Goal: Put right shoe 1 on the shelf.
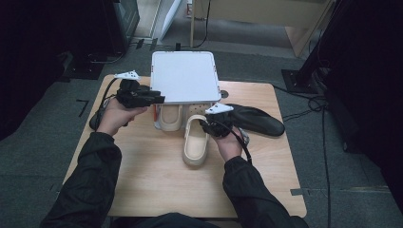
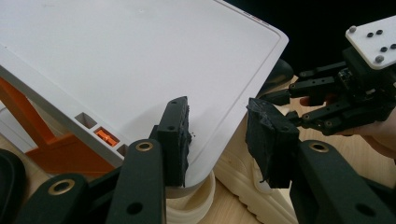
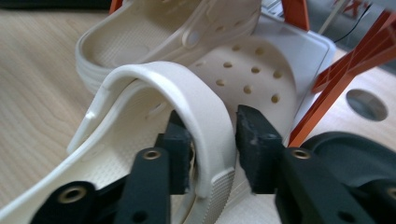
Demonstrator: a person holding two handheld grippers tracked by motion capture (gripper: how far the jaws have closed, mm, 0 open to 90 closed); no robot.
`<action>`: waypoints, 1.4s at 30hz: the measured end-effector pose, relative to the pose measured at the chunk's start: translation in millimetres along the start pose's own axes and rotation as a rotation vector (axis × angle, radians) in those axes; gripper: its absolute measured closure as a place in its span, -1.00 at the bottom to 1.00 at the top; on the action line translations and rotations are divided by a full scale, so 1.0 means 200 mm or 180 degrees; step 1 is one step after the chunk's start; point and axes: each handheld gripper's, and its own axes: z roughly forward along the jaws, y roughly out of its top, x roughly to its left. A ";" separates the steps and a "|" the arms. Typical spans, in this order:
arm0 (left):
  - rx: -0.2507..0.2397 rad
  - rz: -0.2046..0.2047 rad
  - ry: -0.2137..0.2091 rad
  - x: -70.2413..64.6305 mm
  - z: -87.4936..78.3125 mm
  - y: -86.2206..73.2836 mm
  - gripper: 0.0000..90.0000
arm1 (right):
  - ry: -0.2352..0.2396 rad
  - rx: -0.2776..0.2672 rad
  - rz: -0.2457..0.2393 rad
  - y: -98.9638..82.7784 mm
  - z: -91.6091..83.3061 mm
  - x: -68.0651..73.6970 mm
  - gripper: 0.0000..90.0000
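A cream clog (image 1: 196, 142) lies on the wooden table (image 1: 157, 185), toe toward a white-topped rack (image 1: 185, 76) with orange legs (image 3: 327, 93). My right gripper (image 1: 205, 124) stands open at the clog's right side. In the right gripper view its jaws (image 3: 212, 149) straddle the clog's side wall (image 3: 205, 116): the inner pad lies against it and the outer pad stands a little off. A second cream clog (image 1: 169, 118) sits under the rack. My left gripper (image 1: 159, 99) is at the rack top's near left edge, open, with the corner of the white top (image 2: 140, 60) between its jaws (image 2: 217, 135).
A black shoe (image 1: 259, 121) lies on the table right of the rack, close behind my right hand. Another dark object (image 1: 95, 121) rests at the table's left edge by my left hand. Cables trail across the grey floor around the table.
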 end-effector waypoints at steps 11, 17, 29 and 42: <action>0.0002 0.0000 0.0007 0.00 0.00 0.00 0.34 | 0.0120 -0.0023 -0.0037 -0.04 -0.15 0.03 0.28; 0.0002 0.0001 0.0013 0.00 0.00 0.00 0.34 | 0.0250 -0.0019 0.0027 -0.10 -0.24 0.06 0.34; 0.0001 -0.0006 0.0031 -0.01 0.00 0.00 0.34 | 0.0606 0.0082 0.0144 -0.28 -0.34 0.21 0.57; 0.0032 0.0001 0.0034 -0.01 0.00 0.01 0.38 | 0.0879 0.0392 0.0147 -0.46 -0.30 0.40 0.65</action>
